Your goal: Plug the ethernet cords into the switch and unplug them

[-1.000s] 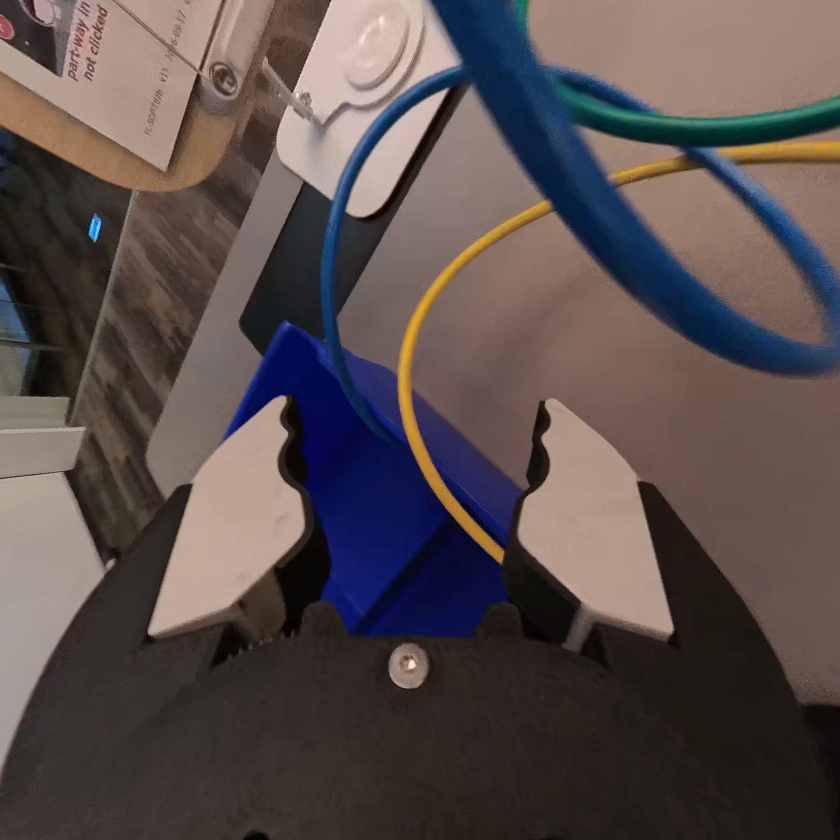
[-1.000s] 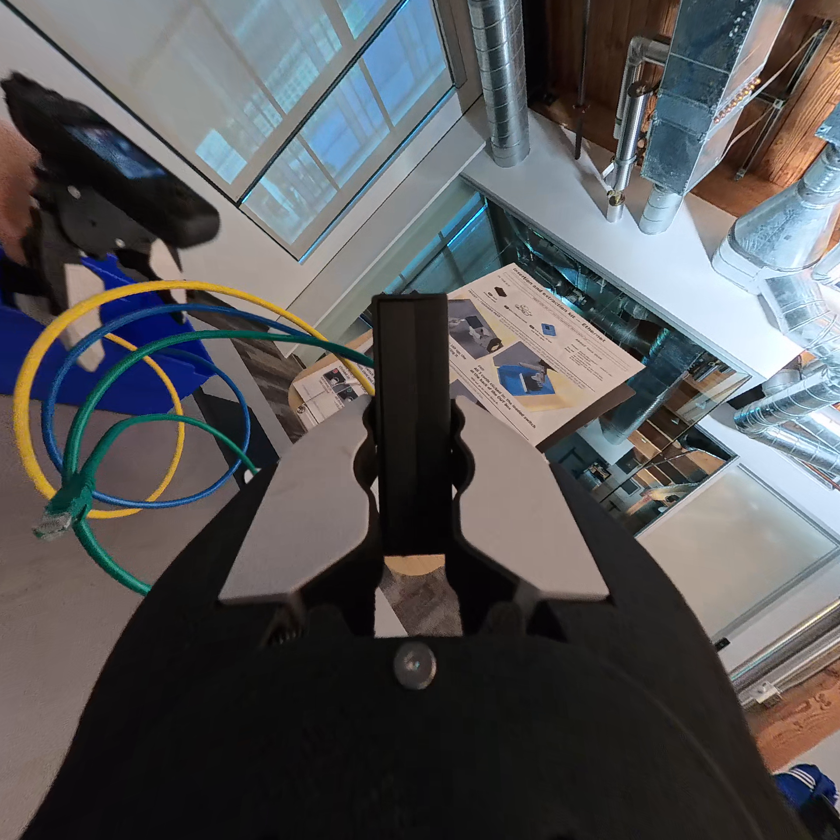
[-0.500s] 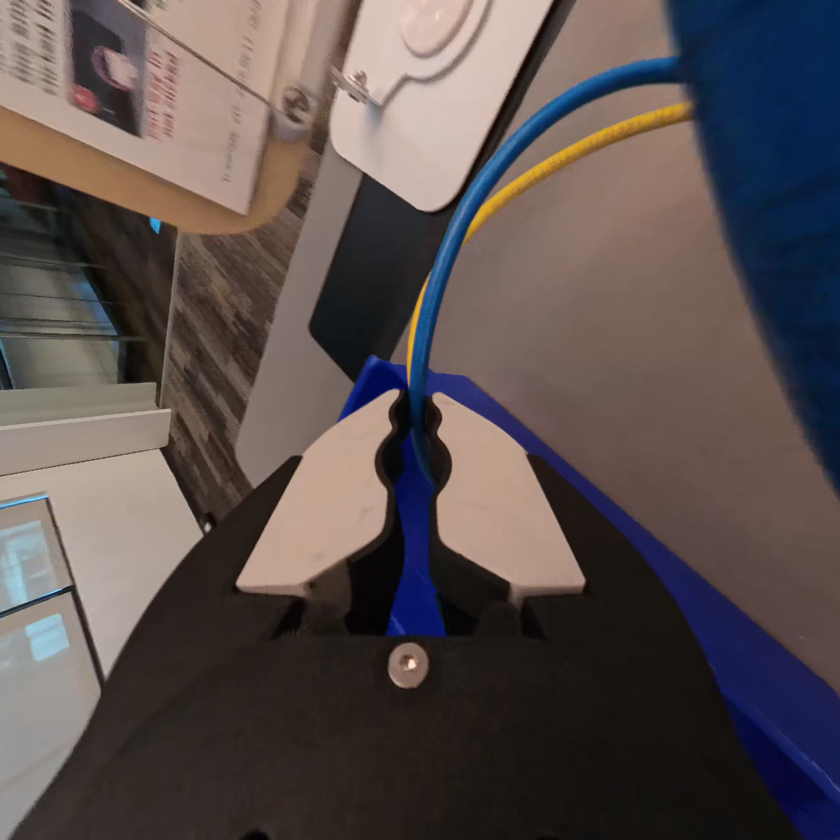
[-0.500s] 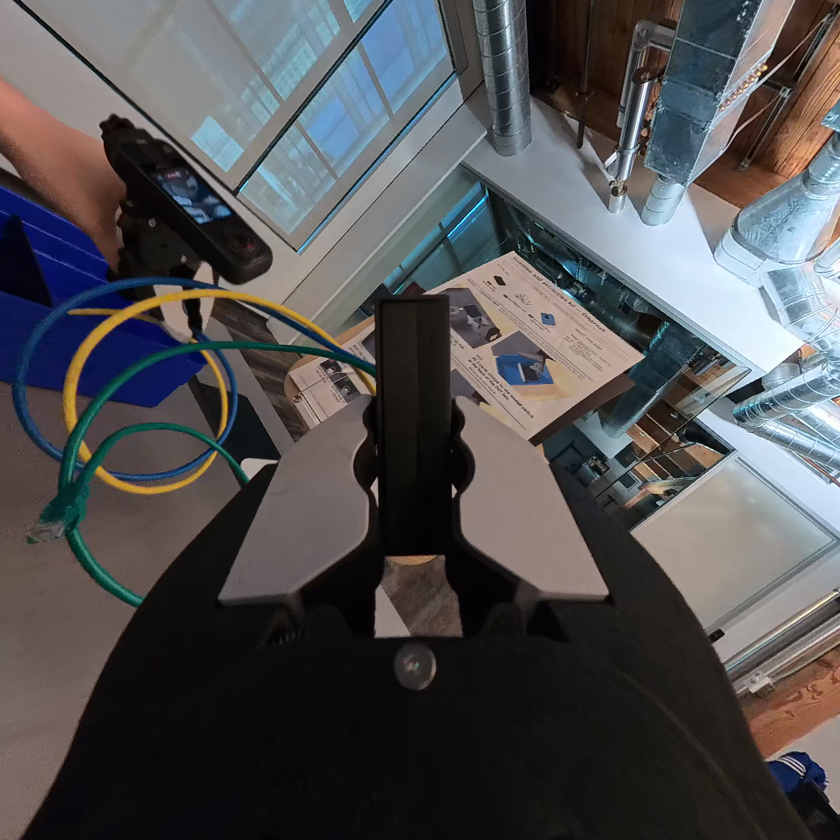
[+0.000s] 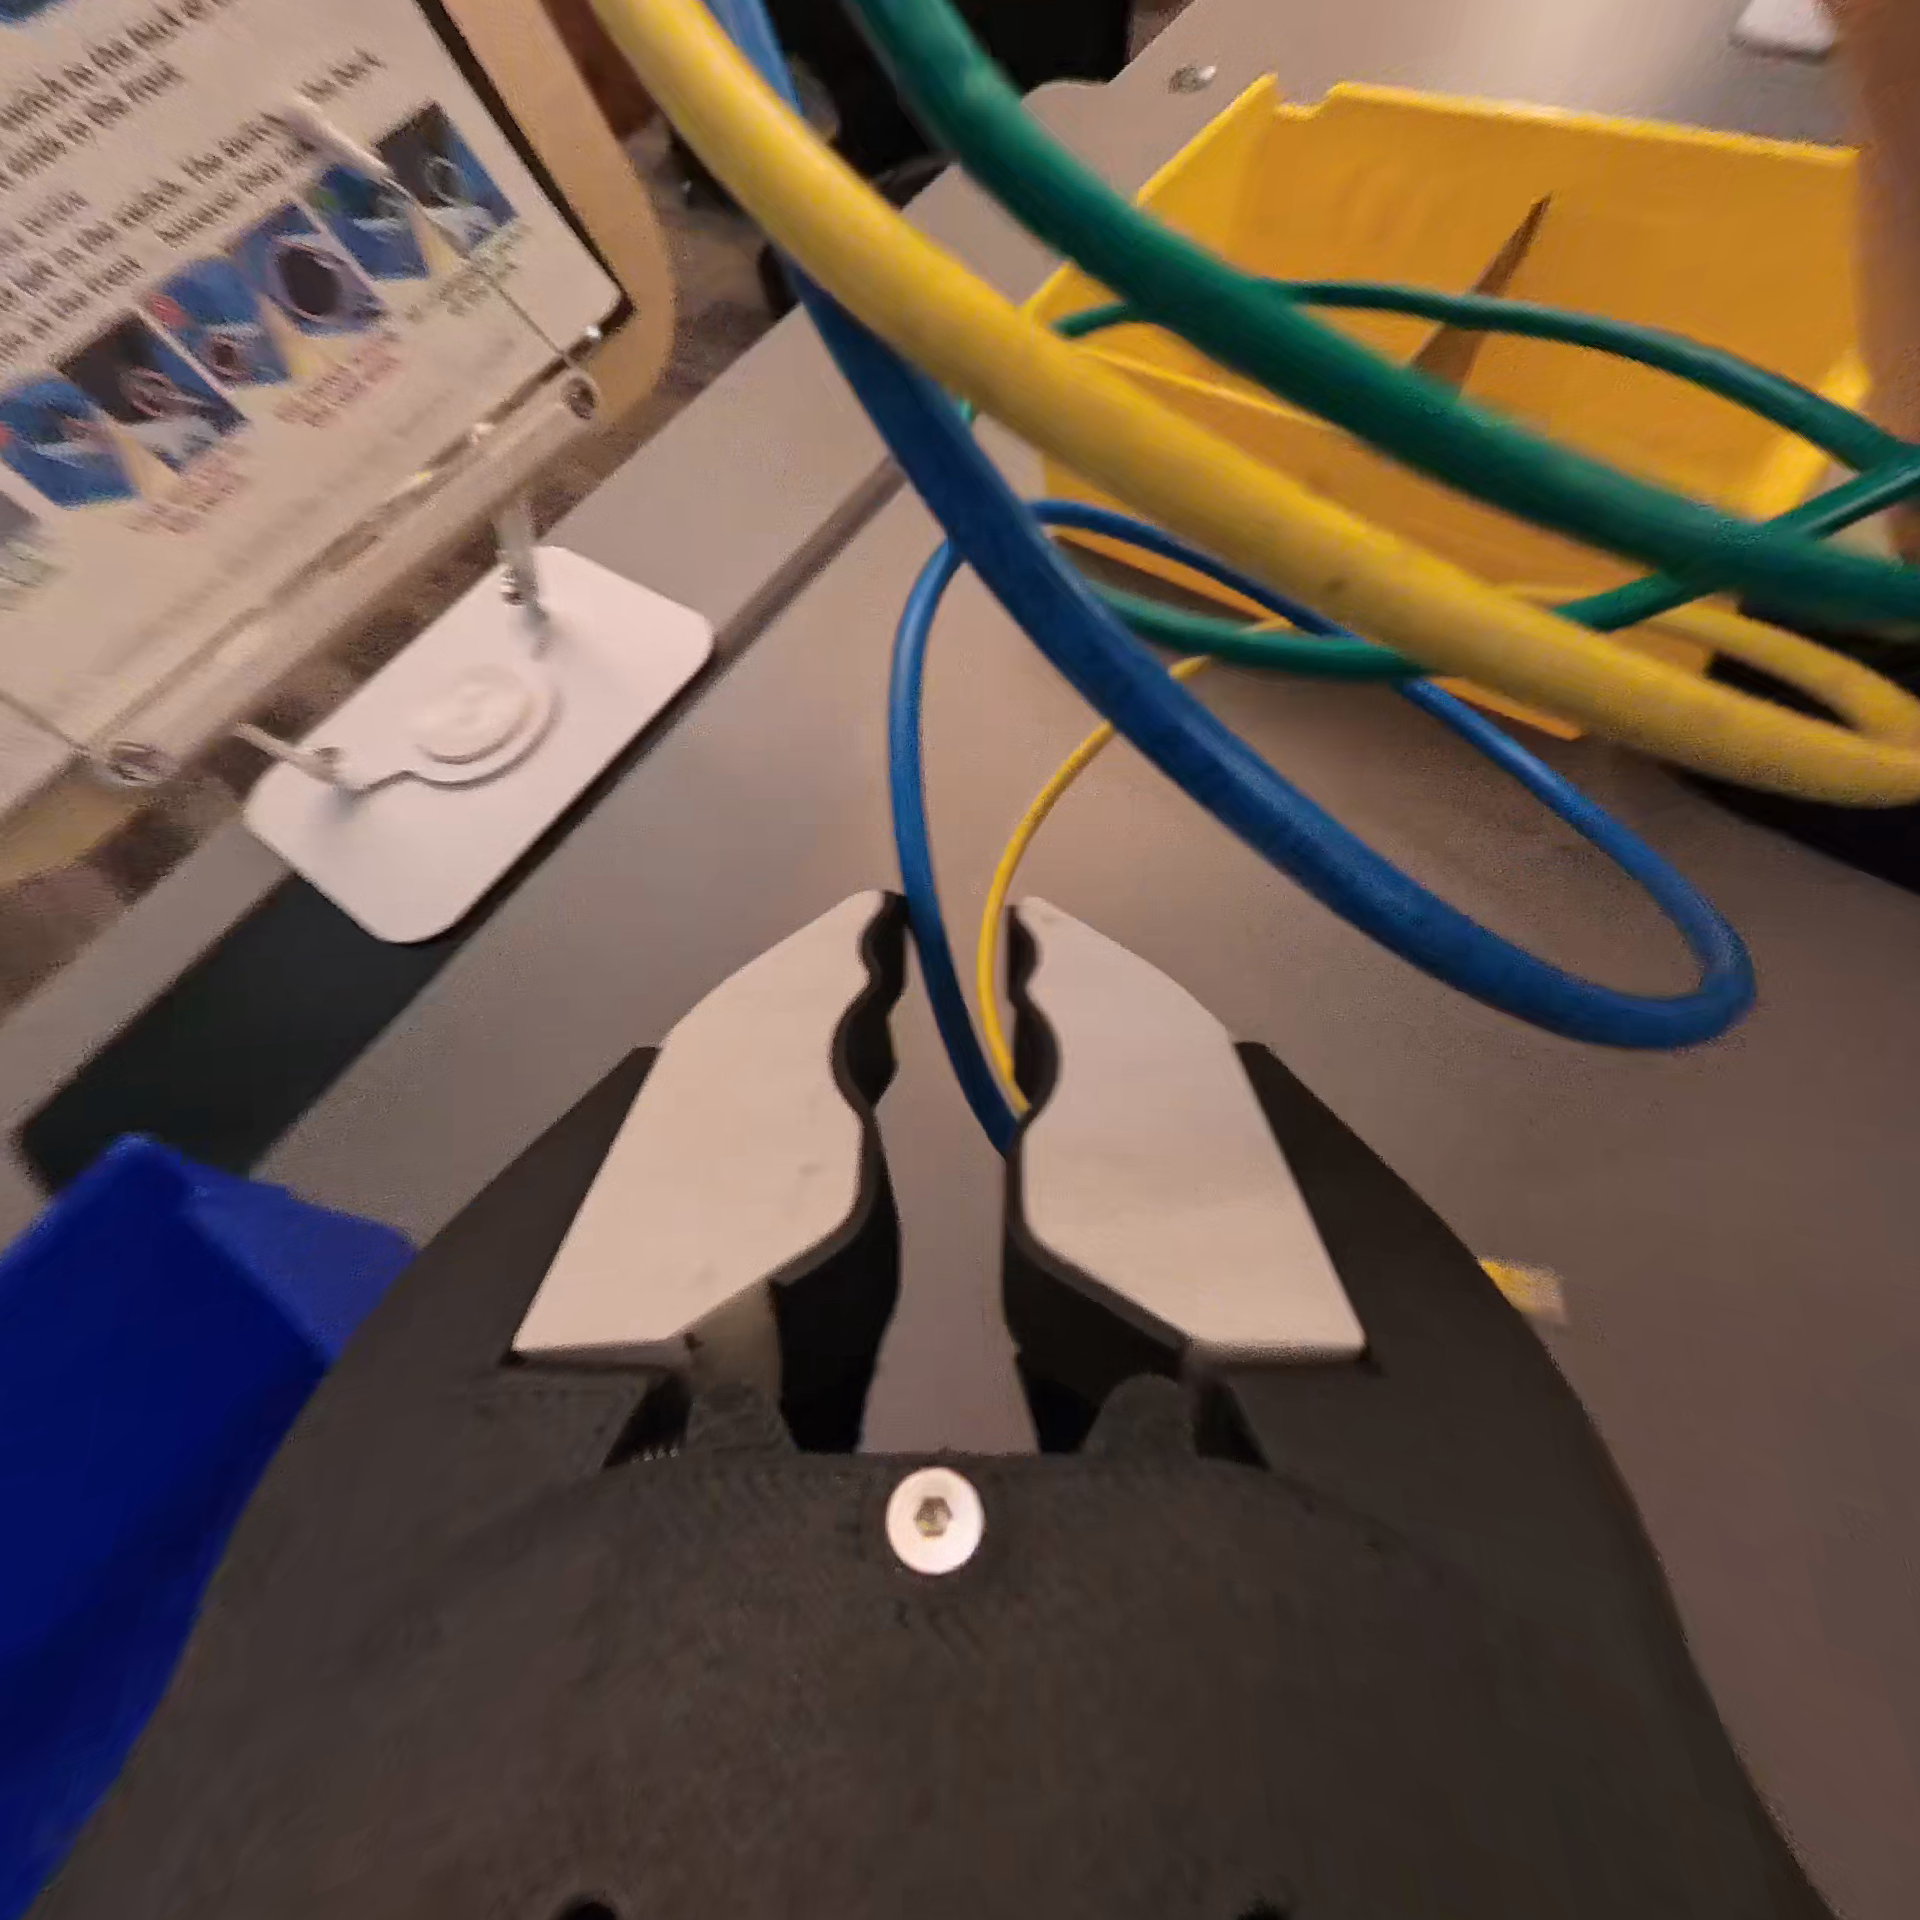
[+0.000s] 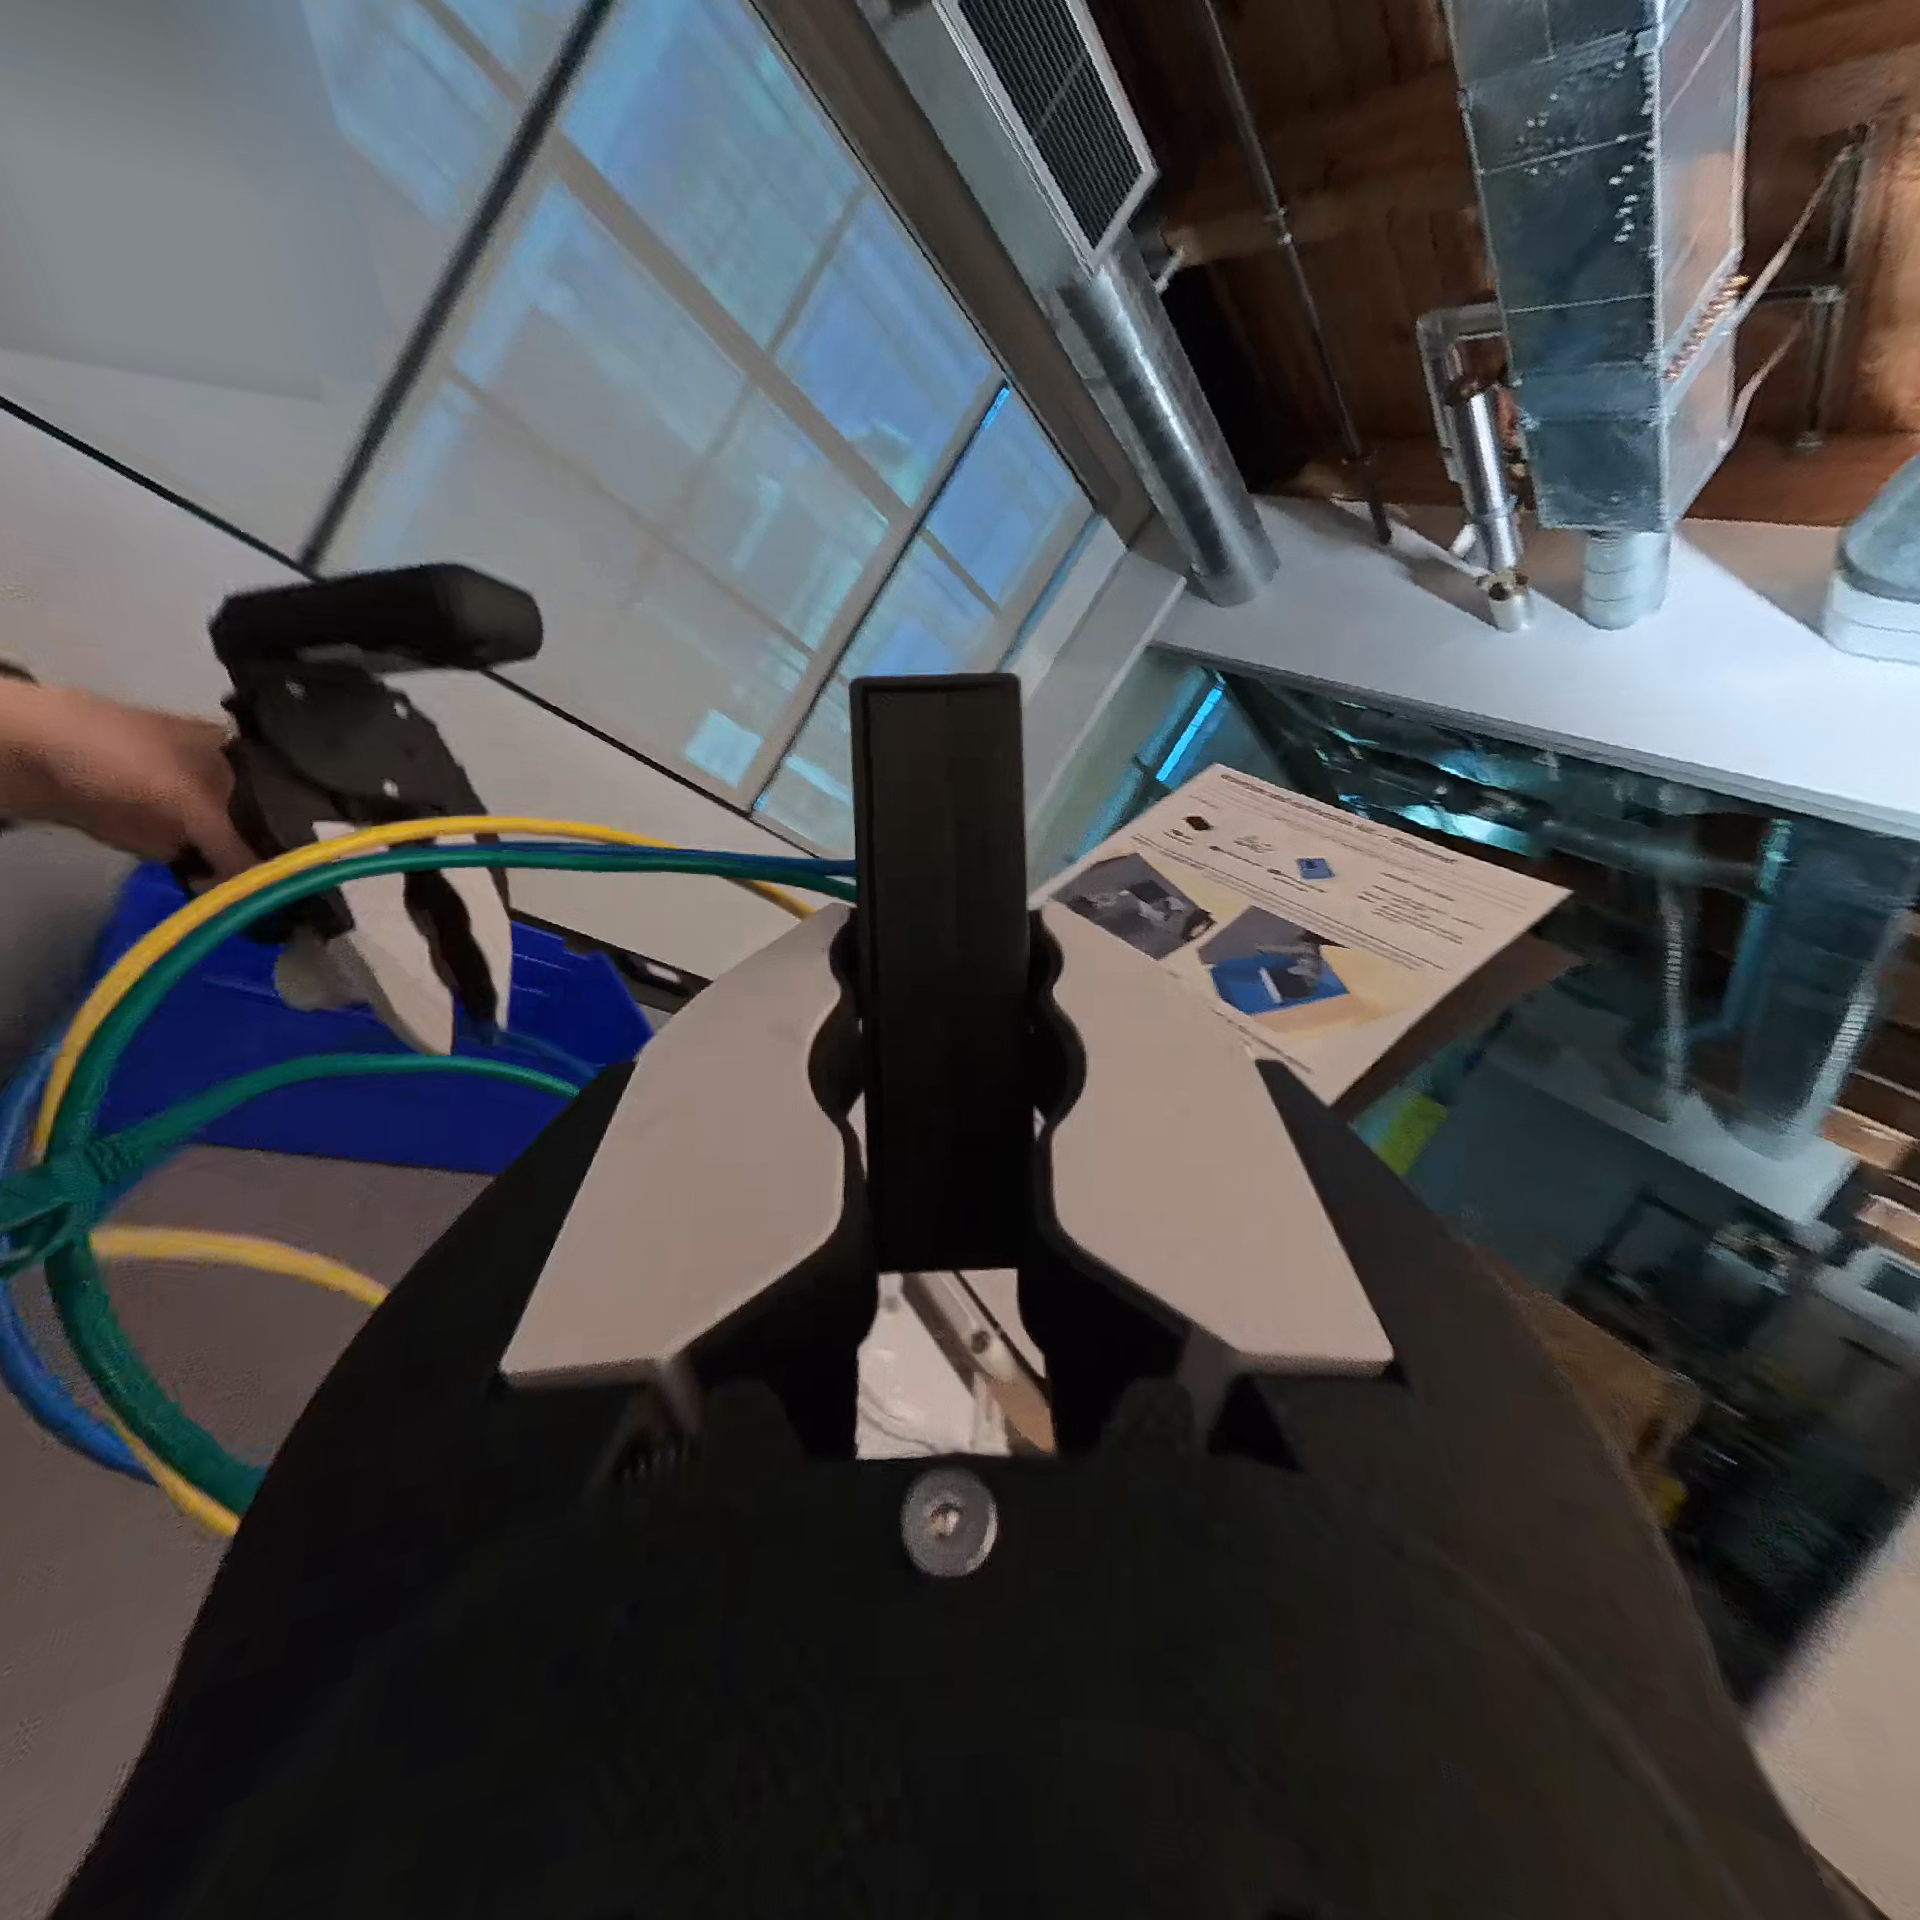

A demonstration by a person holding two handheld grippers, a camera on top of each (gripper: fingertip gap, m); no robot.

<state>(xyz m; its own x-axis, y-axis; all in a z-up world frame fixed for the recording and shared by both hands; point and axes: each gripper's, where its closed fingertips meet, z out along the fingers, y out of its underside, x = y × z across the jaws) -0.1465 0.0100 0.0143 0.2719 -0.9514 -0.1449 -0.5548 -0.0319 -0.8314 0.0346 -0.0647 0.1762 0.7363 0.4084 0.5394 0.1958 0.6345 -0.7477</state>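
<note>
From here I judge the step in hand to be picking one cord out of the bundle so that its plug can be brought to the switch.

The grey worktop carries a yellow bin towards its far right corner and a blue bin at its near left edge. A sign stand sits along the left edge. I would keep the loops over the bare middle, clear of both bins.

My right gripper is clamped on the switch, holding it upright in the air above the worktop. I would keep that grip firm and level.

My left gripper has its jaws apart with a narrow gap. The blue cord and the yellow cord both run through that gap, loose as far as I can see. I should close on one only, near its plug, and let the other drop out first.

The switch is a slim black box with plain, matt sides; its ports are hidden from me. The blue, yellow and green cord sweep from behind it in crossing loops that look springy and likely to snag. A small yellow plug lies on the worktop by my left gripper.
</note>
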